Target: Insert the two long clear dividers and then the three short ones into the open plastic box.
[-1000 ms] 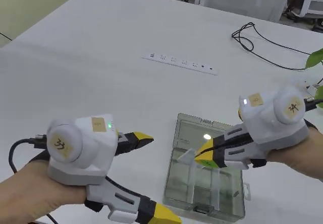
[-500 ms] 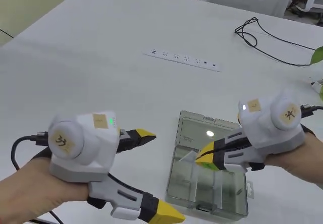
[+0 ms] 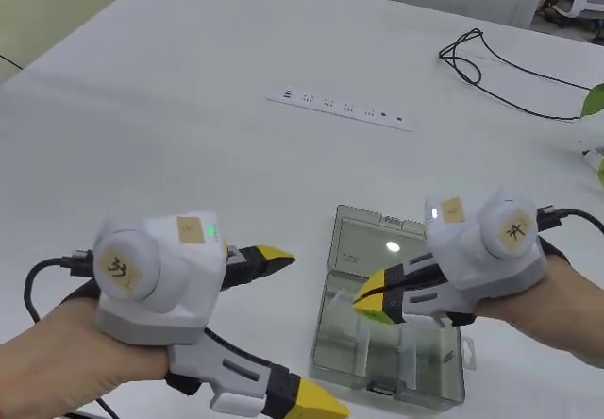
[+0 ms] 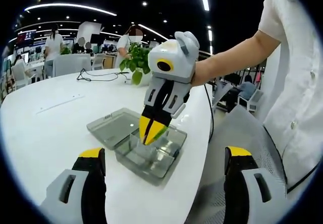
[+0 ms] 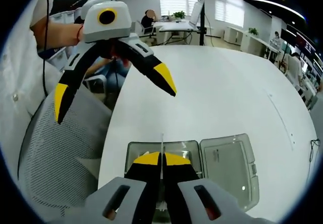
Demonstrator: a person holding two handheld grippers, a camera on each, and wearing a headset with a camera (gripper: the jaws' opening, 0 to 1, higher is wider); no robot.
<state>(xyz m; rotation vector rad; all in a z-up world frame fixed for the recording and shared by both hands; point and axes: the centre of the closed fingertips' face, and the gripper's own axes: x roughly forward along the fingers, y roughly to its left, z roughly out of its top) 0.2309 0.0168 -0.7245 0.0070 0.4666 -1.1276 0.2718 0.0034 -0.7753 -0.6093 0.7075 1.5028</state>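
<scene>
right tool [image 3: 365, 297] pinching clear divider [image 5: 162, 144] over box [image 3: 342, 342]; sticker [image 3: 118, 269] scrawl unreadable

The white left gripper with yellow-tipped black jaws [image 3: 294, 329] sits low on the person's left side, its jaws spread wide, held by the left hand [image 3: 52, 362]. The matching white right gripper [image 3: 370, 298], held in the right hand [image 3: 557, 301], points left and downward, its jaws pinched together on a thin clear plastic divider [image 5: 162, 142].
</scene>
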